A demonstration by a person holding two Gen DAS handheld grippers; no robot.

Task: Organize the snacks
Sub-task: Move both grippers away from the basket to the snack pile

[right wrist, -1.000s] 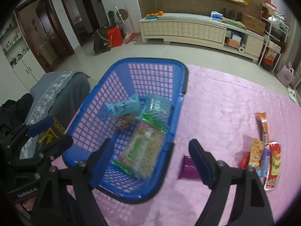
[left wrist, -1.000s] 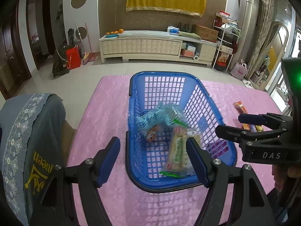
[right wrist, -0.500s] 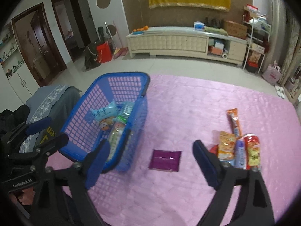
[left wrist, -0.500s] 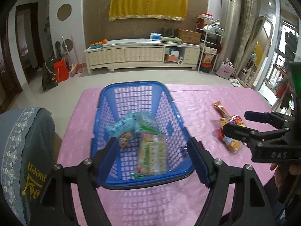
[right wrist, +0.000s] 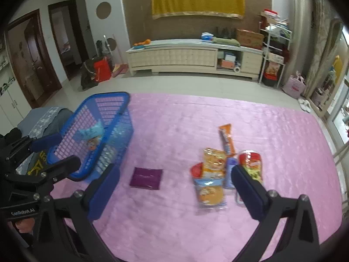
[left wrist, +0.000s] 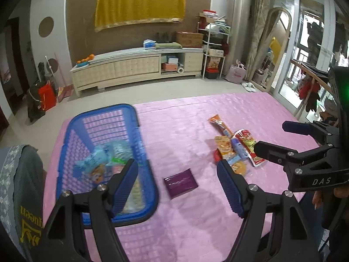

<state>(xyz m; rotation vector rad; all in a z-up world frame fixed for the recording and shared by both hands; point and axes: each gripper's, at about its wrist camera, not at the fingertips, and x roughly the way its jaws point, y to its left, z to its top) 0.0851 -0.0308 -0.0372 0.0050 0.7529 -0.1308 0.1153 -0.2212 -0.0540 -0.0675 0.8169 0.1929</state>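
Flat purple foil packet [left wrist: 180, 183] on pink cloth, right of blue plastic basket [left wrist: 139, 131], between spread empty left gripper [left wrist: 177, 186] jaws; right gripper [right wrist: 174, 191] spread, empty.

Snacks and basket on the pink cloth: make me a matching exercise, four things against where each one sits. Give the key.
Things:
1. blue basket
2. purple packet
3. orange stick pack
4. light blue bag

Places:
A. lying flat and alone on the pink cloth, between the basket and the snack pile
B. inside the basket
C. at the far end of the snack pile, pointing away from the grippers
D. at the left edge of the cloth, beside the grey garment

Pairs: 1-D, 2-A, 3-C, 4-B
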